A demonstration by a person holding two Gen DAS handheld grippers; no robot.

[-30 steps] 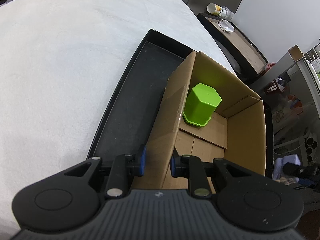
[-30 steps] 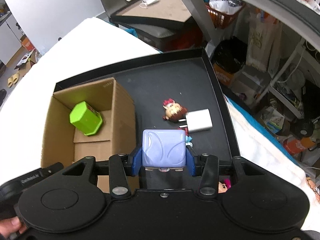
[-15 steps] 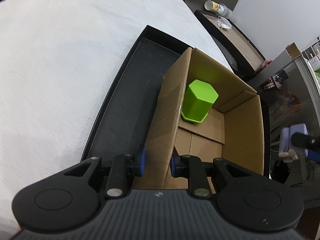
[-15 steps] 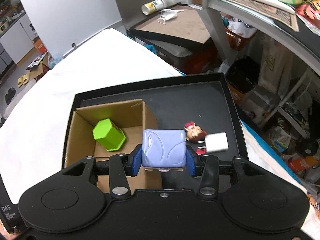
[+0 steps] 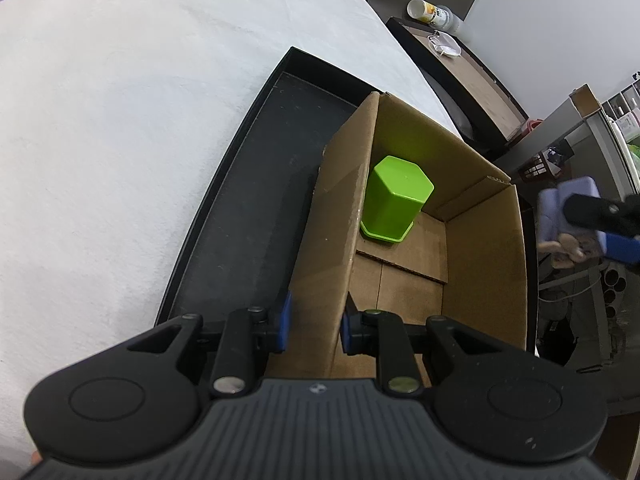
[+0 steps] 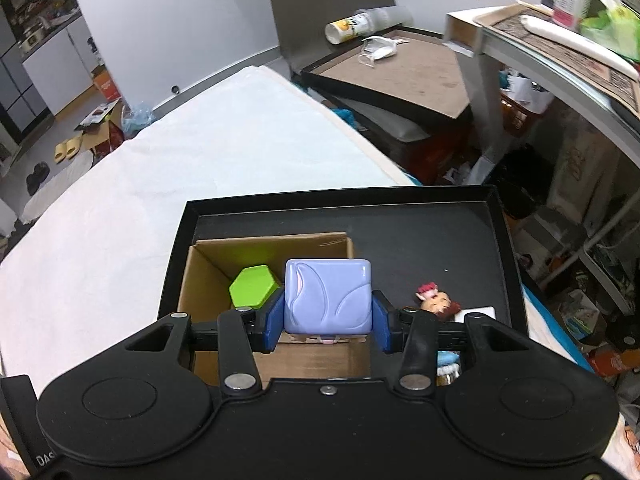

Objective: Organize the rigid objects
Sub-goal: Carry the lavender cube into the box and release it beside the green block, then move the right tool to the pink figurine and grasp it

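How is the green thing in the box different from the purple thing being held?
The green cup is bright green and six-sided; the purple block is pale purple and squarish. The green cup stands inside the cardboard box; the purple block is clamped in the right hand-held gripper, above the box. Both look hard and smooth.

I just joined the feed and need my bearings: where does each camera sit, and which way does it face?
Left wrist: rides the left hand-held gripper, looking down at the cardboard box wall it pinches; its own fingers show.
Right wrist: rides the right hand-held gripper, looking down over the black tray; fingers clamp a lavender block.
Shared: box, green hexagonal cup, tray, block.
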